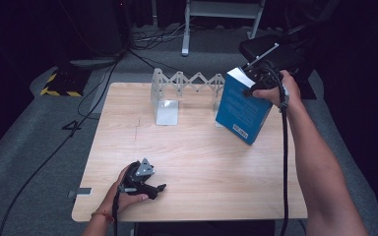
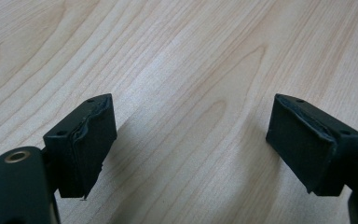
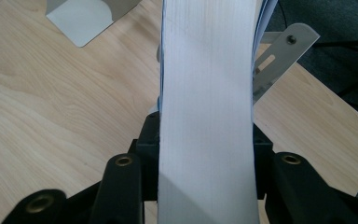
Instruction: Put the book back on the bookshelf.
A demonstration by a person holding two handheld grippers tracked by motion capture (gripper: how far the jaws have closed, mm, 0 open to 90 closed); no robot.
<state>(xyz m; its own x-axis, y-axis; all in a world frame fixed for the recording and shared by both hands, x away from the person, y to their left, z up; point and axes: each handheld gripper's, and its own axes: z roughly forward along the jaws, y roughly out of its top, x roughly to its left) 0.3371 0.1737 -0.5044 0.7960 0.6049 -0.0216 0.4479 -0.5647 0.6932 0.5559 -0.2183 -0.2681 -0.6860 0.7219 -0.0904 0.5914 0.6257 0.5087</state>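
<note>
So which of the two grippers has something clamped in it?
The right gripper, at the table's far right, is shut on the blue book, its page edge between the jaws. The left gripper stands open over bare wood.

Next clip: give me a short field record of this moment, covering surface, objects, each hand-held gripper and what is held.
surface: wooden table
held object: blue book, tilted, lower corner near the table
right hand-held gripper: shut on the book's page edge
left hand-held gripper: open, nothing between the jaws, resting low over the table
other objects: metal accordion book rack, standing at the far edge
</note>
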